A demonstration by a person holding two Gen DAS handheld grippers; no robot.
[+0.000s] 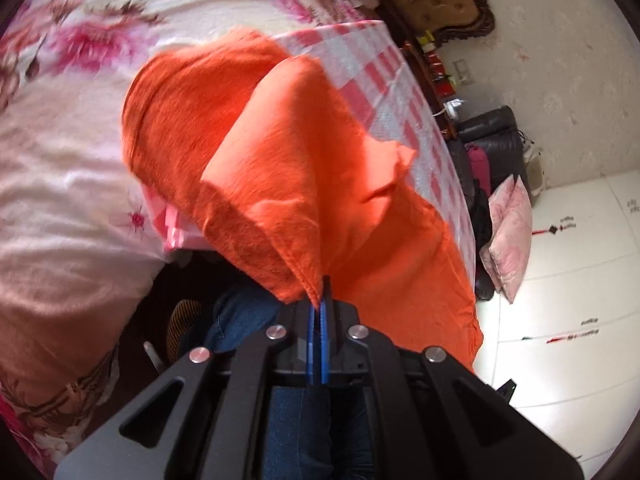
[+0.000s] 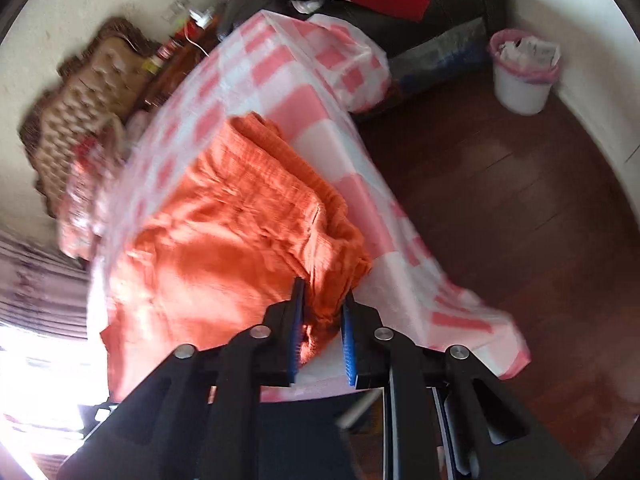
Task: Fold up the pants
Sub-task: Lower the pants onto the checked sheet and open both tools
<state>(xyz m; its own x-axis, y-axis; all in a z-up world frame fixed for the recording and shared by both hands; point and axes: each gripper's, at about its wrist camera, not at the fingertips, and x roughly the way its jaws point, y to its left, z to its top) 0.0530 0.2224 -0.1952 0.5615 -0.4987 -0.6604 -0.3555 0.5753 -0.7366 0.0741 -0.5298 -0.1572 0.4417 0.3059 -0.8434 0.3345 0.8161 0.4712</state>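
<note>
left gripper [image 1: 320, 300]: clenched tight, blue pads together on a hemmed corner of the orange pants [image 1: 280, 152]; the cloth rises from the tips in a peaked fold ahead of the fingers
right gripper [image 2: 322, 300]: jaws narrow, clamped on a bunched, gathered edge of the pants [image 2: 240, 220]; fabric fills the gap between the blue pads
pants, left view: lifted at the pinched corner, one layer doubled over another ahead of the tips, lower part draping down to the right of the fingers
pants, right view: spread ahead and to the left of the fingers, crinkled band nearest the tips
checked cloth [image 2: 304, 80]: pink-and-white, lies under the pants, runs ahead of the right gripper and hangs off the edge to its right
floral bedding [image 1: 80, 80]: left of and beyond the left gripper
bin [image 2: 522, 76]: white, pink liner, far ahead-right on the dark wood floor [image 2: 520, 200]
blur: both views smeared, fine detail unclear
</note>
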